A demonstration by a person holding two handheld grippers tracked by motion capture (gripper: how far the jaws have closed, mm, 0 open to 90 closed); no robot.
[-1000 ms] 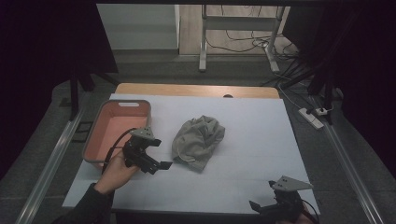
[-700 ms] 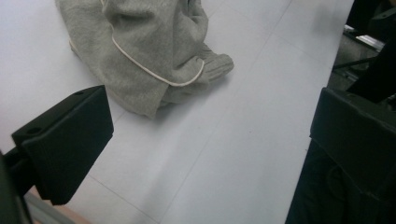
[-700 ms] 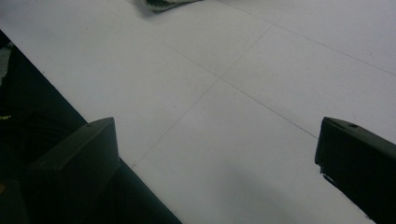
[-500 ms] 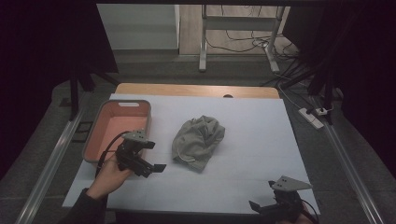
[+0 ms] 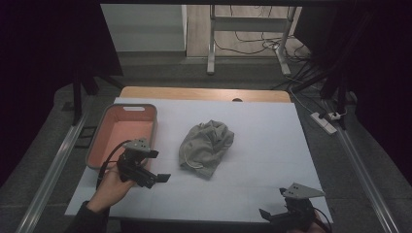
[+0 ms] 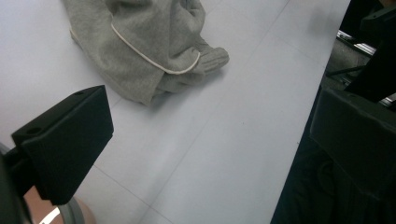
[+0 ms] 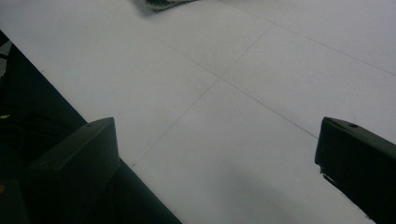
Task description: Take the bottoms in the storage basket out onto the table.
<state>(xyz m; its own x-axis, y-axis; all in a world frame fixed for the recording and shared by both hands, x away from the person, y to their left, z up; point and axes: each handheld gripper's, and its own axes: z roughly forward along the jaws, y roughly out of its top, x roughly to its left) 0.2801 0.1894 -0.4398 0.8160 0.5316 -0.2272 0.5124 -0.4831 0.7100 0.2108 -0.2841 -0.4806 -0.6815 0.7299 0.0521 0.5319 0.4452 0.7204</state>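
Two grippers, both with jaws spread wide and holding nothing. My left gripper (image 5: 156, 178) hovers near the pink basin (image 5: 97, 150), aimed toward the crumpled grey garment (image 5: 206, 148), which lies mid-table on the white table cover (image 5: 272, 141), apart from both. My right gripper (image 5: 272, 217) waits at the near edge, out of the way.

In the right gripper view, the grey cloth (image 7: 161, 3) is cut off by the top edge, so just a dark strip of it is seen. In the left gripper view, the cloth (image 6: 140, 46) also runs past the top edge. In the high view, the right gripper (image 5: 272, 216) is partly cut by the bottom edge.
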